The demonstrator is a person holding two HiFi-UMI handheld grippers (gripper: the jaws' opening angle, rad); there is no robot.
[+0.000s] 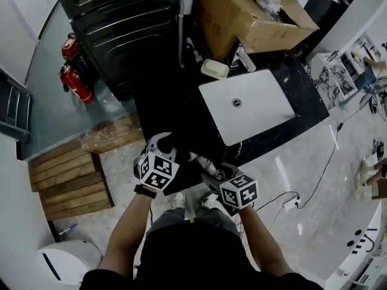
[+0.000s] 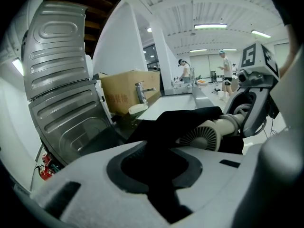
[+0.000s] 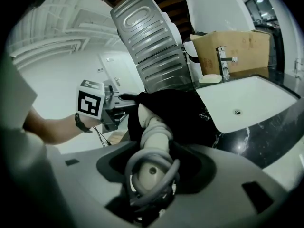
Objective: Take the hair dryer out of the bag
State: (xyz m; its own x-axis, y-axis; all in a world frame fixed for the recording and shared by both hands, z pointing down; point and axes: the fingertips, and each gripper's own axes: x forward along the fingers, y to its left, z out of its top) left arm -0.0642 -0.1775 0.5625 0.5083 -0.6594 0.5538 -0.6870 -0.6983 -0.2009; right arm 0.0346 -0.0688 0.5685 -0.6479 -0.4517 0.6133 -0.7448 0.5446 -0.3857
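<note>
Coiled grey cord (image 3: 132, 165) and the smooth cream handle of the hair dryer (image 3: 153, 129) sit clenched between my right gripper's (image 3: 151, 175) jaws. Ahead of them, its ribbed body is partly inside the soft black bag (image 3: 178, 110). My left gripper (image 2: 159, 175) pinches the bag's cloth tight. Beyond both jaws: glossy white sink (image 1: 254, 110), dark marbled worktop (image 1: 305, 104), cardboard box (image 1: 242, 17).

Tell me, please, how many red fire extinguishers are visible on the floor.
2. Both sit on the floor beside the dark metal unit at the head view's upper left: one fire extinguisher and another just below it. More may be hidden.
</note>
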